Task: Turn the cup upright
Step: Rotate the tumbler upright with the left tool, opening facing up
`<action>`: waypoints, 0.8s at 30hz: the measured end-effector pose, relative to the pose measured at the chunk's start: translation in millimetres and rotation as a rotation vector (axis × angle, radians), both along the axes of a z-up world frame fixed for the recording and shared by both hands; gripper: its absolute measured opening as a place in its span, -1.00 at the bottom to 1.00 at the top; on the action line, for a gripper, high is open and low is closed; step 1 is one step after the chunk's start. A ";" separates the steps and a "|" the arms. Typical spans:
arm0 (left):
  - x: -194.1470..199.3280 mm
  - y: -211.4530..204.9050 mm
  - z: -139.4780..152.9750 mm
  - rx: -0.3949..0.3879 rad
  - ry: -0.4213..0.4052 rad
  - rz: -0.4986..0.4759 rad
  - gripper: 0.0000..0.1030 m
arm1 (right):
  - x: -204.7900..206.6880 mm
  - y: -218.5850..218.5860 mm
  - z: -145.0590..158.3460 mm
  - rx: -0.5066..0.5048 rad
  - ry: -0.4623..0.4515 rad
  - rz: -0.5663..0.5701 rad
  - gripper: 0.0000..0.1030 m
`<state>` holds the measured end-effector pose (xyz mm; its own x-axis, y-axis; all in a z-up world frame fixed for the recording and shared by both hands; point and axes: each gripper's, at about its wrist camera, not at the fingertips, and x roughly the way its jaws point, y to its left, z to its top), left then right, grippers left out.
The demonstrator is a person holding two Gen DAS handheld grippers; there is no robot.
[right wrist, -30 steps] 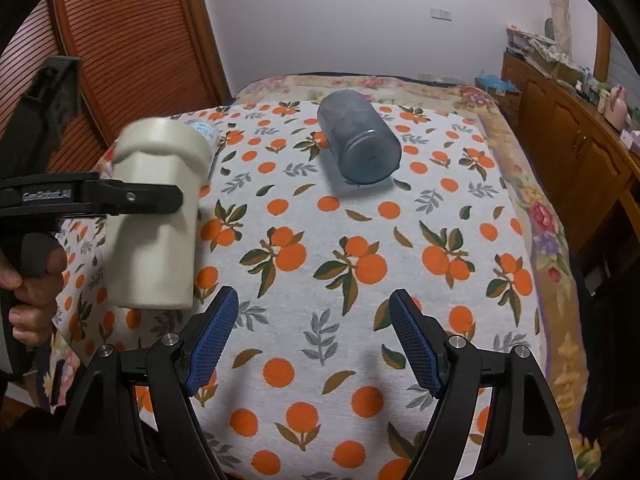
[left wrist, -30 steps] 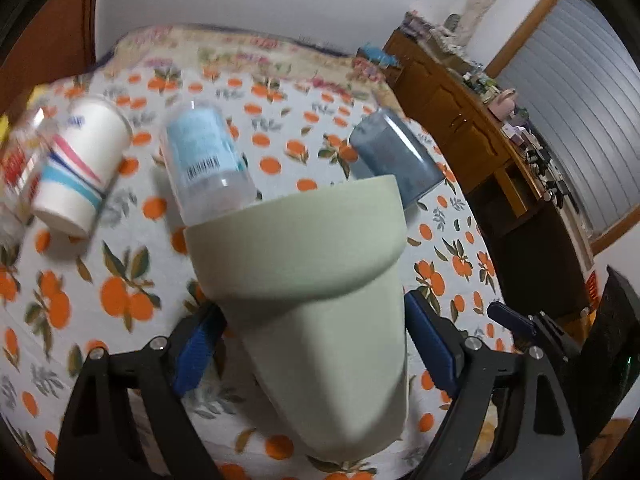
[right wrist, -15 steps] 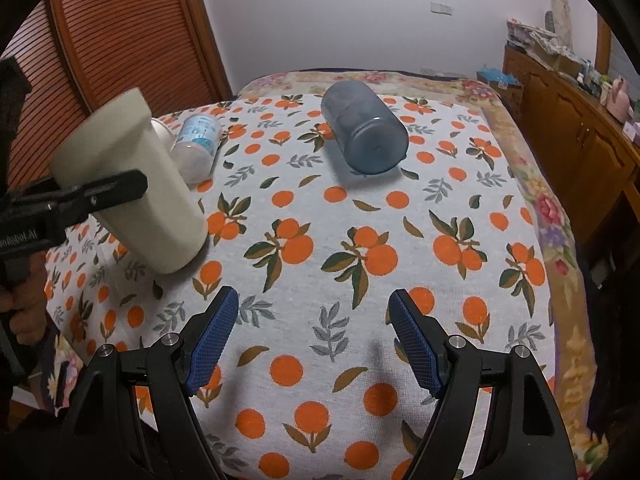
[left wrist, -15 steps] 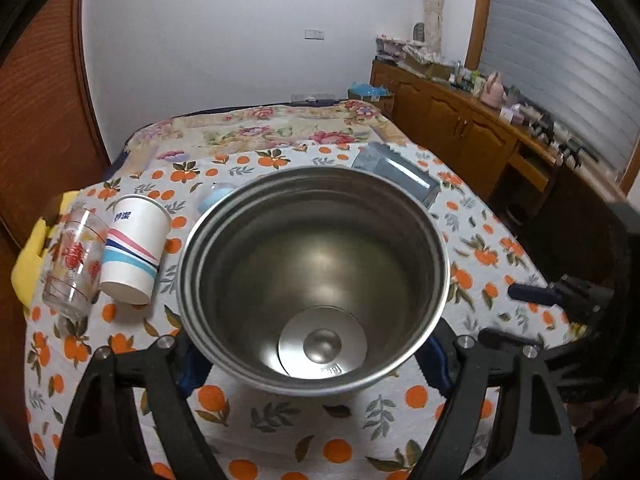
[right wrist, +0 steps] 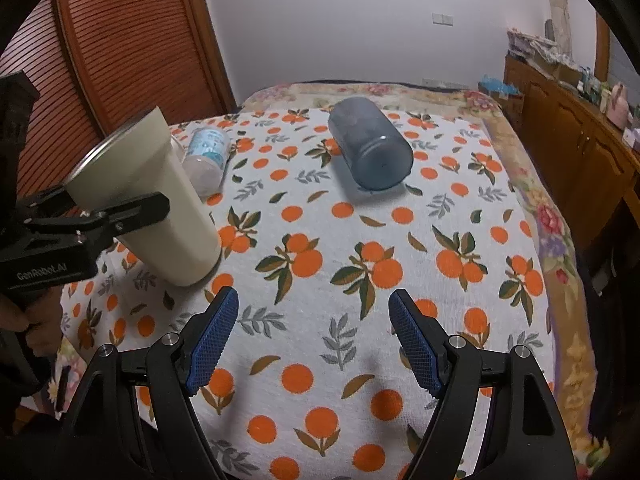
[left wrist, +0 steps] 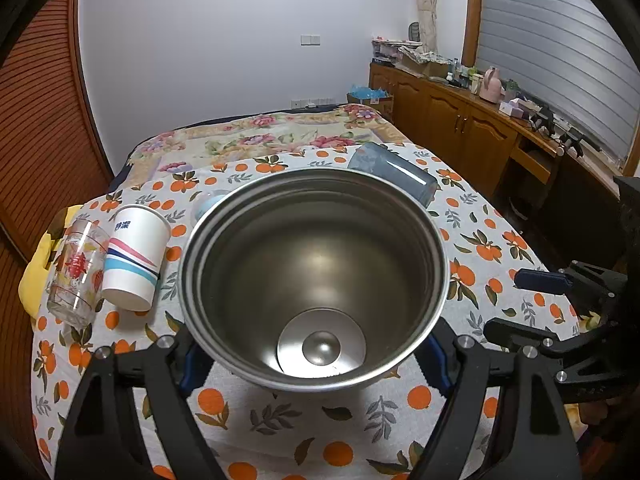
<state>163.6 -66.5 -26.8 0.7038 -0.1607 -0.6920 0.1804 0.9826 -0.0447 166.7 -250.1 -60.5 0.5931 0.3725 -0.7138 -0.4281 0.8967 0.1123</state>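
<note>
While gripped, cup [left wrist: 316,276] holds nothing visible.

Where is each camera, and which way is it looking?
Left wrist view: it sits on the left gripper, looking along its fingers into the steel-lined pale green tumbler it grips; beyond stand a striped paper cup and a printed glass.
Right wrist view: it sits on the open right gripper, looking across the orange-print tablecloth; the person's left hand shows at the edge.
Both views share the tumbler, the tablecloth and the blue-grey plastic jar lying on its side.
</note>
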 end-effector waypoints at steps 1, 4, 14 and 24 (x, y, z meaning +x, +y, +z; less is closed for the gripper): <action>-0.7 -1.1 0.0 0.001 -0.002 -0.001 0.59 | -0.7 0.8 0.9 0.002 -0.004 0.001 0.55; -1.8 -2.2 -2.2 -0.009 0.001 -0.004 0.61 | -2.5 3.9 2.3 0.002 -0.012 0.009 0.55; -9.8 -6.6 -3.5 -0.017 -0.014 -0.008 0.62 | -6.2 5.2 2.9 -0.001 -0.023 0.013 0.54; -22.0 0.4 2.5 -0.030 -0.065 -0.012 0.73 | -8.6 6.2 5.4 0.036 -0.035 0.014 0.54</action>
